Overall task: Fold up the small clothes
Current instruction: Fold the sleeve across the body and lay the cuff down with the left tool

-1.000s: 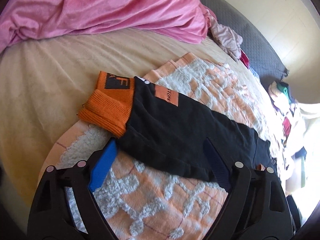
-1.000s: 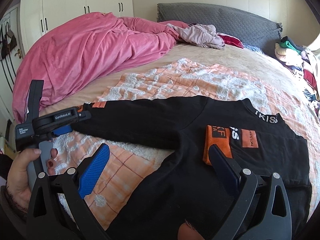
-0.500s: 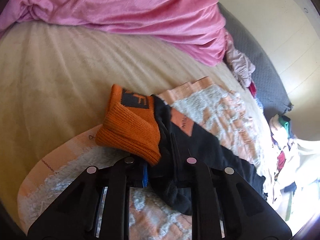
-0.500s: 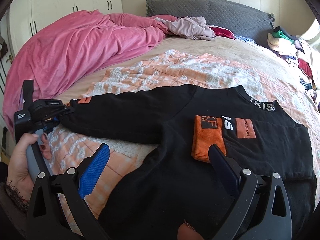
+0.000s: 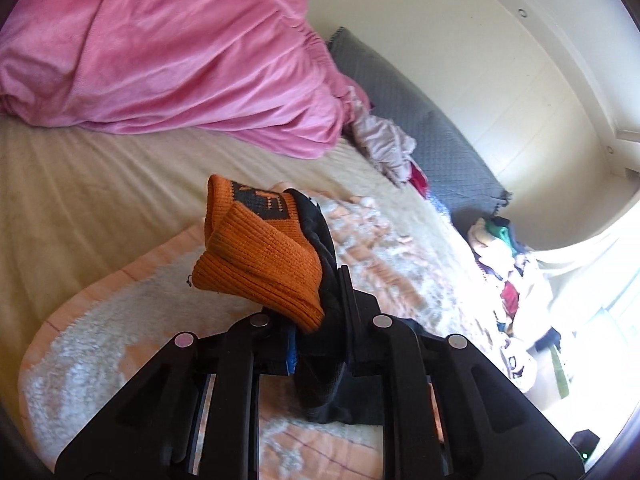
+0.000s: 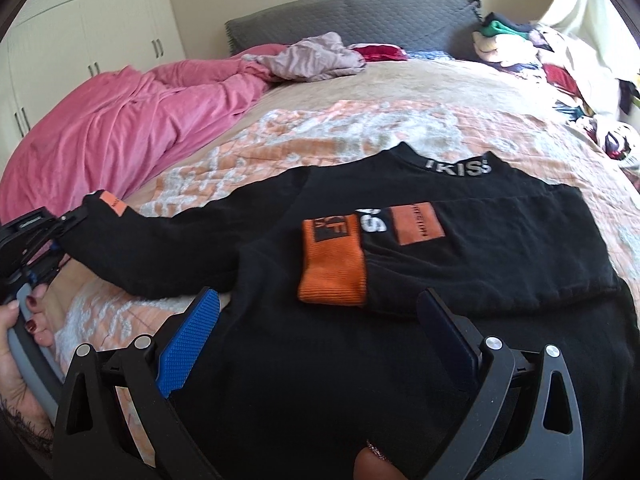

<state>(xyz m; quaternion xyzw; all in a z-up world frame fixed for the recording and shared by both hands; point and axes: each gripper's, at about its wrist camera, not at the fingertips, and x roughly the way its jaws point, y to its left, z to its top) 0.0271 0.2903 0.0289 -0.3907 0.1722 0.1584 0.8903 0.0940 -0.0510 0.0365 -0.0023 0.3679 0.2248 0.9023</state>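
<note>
A black sweatshirt lies flat on an orange-and-white blanket. One sleeve is folded across its chest and ends in an orange cuff. The other sleeve stretches out to the left, where my left gripper is shut on it. In the left wrist view that gripper pinches the black sleeve just behind its orange cuff, which is lifted off the blanket. My right gripper hovers open over the sweatshirt's body, with only flat cloth beneath its blue pads.
A pink duvet is heaped on the bed's left side. A grey headboard and a mauve garment lie at the far end. A pile of mixed clothes fills the far right. White wardrobes stand behind.
My left gripper has shut on the sleeve by its orange cuff and lifted it off the blanket. My right gripper has shifted to the right over the sweatshirt, still open.
</note>
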